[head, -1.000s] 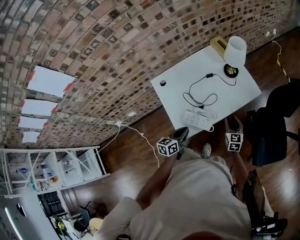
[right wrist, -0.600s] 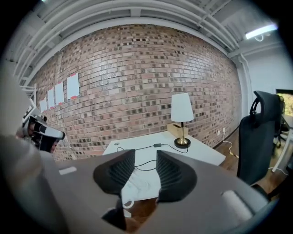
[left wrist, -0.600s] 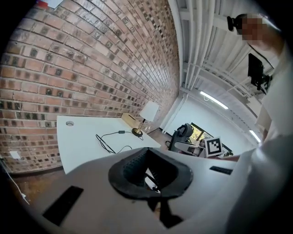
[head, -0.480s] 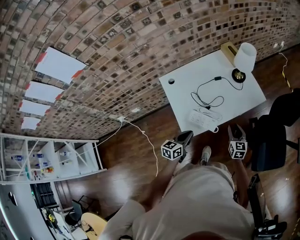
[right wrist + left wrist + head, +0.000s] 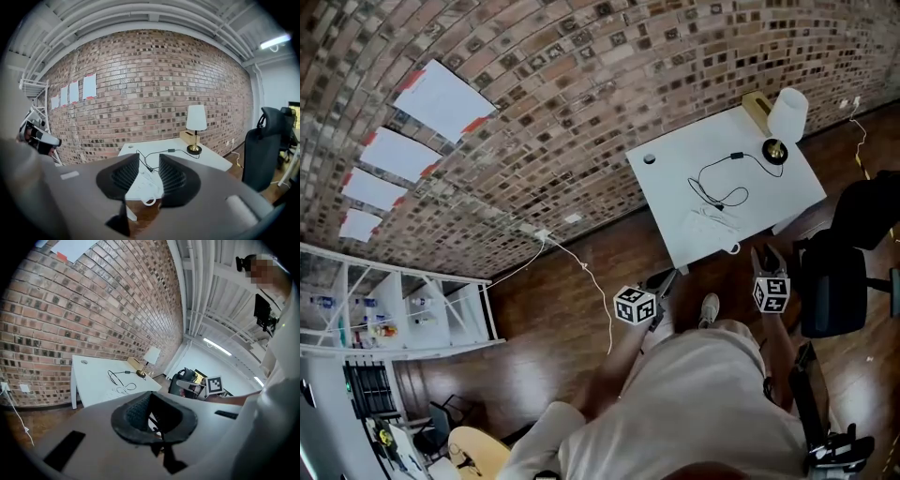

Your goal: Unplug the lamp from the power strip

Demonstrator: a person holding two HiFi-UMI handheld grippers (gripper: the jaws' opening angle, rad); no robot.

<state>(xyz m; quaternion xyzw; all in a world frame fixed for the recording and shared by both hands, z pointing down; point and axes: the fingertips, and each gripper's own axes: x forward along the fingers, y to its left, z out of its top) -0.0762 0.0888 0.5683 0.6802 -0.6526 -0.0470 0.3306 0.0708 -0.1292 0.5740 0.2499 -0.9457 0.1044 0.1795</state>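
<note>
White-shaded brass lamp (image 5: pixel 787 114) stands at the far corner of the white surface (image 5: pixel 675 183) in head view, black cord (image 5: pixel 737 156) looping to the white power strip (image 5: pixel 710 228); your left gripper (image 5: pixel 670 275) and right gripper (image 5: pixel 766 252) hang short of it. Left gripper view: fingers (image 5: pixel 137 409) pressed together, empty. Right gripper view: fingers (image 5: pixel 125 176) spread, just been closing, nothing between.

place: likely office | cues: brick wall (image 5: pixel 581 75), white desk (image 5: pixel 670 202), office chair (image 5: pixel 830 281)

Bright, even indoor light from ceiling strip lights (image 5: pixel 216 347). Fisheye lenses bow the brick wall (image 5: pixel 581 84); both gripper views darken at the corners. The glossy wooden floor (image 5: pixel 548 342) shows glare. The left gripper (image 5: pixel 150 400) and right gripper (image 5: pixel 149 165) look soft up close.
</note>
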